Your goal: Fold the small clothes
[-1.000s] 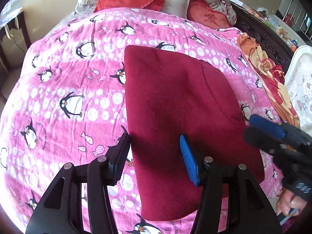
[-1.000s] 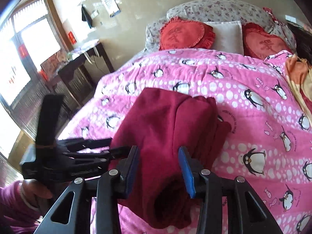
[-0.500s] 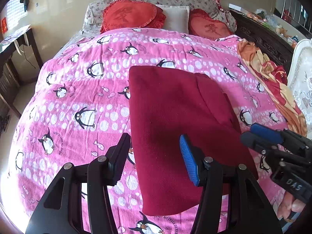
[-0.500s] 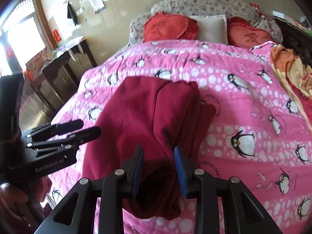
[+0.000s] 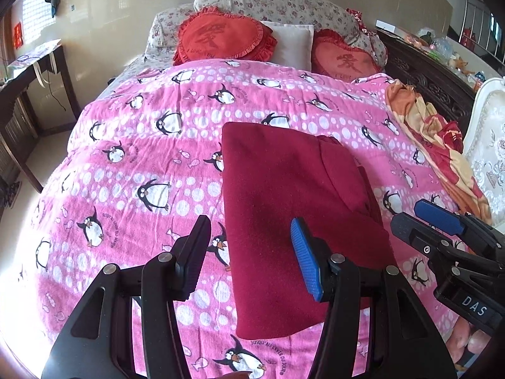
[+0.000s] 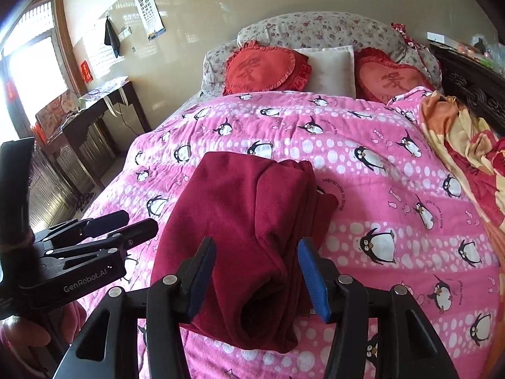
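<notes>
In the left wrist view, the left gripper (image 5: 251, 257) hung wide open and empty above the near edge of the folded maroon garment (image 5: 293, 208), which lay flat on the pink penguin blanket (image 5: 132, 158) straight ahead of its fingers; since a second earlier it had drawn back and up, showing more of the bed. The right gripper (image 5: 423, 224) sat off to its right, holding nothing. In the right wrist view, the right gripper (image 6: 257, 273), narrowed around the garment's (image 6: 249, 208) thick folded edge half a second before, had spread wide again and let go. The fold looked finished, with both tools clear.
</notes>
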`<move>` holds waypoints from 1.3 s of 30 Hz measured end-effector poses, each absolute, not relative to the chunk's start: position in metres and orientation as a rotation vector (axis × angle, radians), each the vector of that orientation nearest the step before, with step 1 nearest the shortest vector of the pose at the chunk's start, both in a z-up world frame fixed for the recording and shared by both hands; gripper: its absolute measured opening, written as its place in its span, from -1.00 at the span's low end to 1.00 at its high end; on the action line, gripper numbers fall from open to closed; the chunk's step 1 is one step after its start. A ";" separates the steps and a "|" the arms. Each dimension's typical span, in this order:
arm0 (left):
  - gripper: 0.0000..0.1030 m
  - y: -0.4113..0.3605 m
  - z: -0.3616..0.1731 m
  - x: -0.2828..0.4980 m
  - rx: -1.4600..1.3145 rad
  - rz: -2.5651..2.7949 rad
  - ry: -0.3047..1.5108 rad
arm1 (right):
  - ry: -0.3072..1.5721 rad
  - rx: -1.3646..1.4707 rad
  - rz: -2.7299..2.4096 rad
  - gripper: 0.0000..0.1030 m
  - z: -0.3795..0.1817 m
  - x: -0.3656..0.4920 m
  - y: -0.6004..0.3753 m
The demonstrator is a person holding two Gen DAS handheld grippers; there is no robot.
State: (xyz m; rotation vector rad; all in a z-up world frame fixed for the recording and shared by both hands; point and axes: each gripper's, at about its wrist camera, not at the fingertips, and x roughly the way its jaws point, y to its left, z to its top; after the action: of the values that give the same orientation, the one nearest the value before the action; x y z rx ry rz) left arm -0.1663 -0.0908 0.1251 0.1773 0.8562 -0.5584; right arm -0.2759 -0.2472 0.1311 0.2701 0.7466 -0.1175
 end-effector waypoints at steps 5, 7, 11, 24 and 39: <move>0.02 -0.087 0.131 -0.169 0.175 -0.554 0.826 | 0.743 0.287 -0.133 0.01 0.132 -0.276 -0.247; 0.02 -0.087 0.132 -0.170 0.172 -0.554 0.821 | 0.748 0.283 -0.137 0.01 0.131 -0.276 -0.246; 0.02 -0.089 0.132 -0.172 0.187 -0.553 0.812 | 0.754 0.275 -0.140 0.01 0.131 -0.276 -0.245; 0.02 -0.093 0.129 -0.173 0.204 -0.557 0.814 | 0.772 0.293 -0.152 0.05 0.124 -0.275 -0.249; 0.02 -0.097 0.119 -0.172 0.220 -0.559 0.829 | 0.793 0.307 -0.145 0.07 0.116 -0.272 -0.248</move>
State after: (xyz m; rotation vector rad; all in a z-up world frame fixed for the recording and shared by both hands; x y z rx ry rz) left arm -0.1722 -0.0967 0.1193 0.2203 0.8293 -0.5592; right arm -0.2720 -0.2477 0.1159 0.3067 0.7932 -0.1450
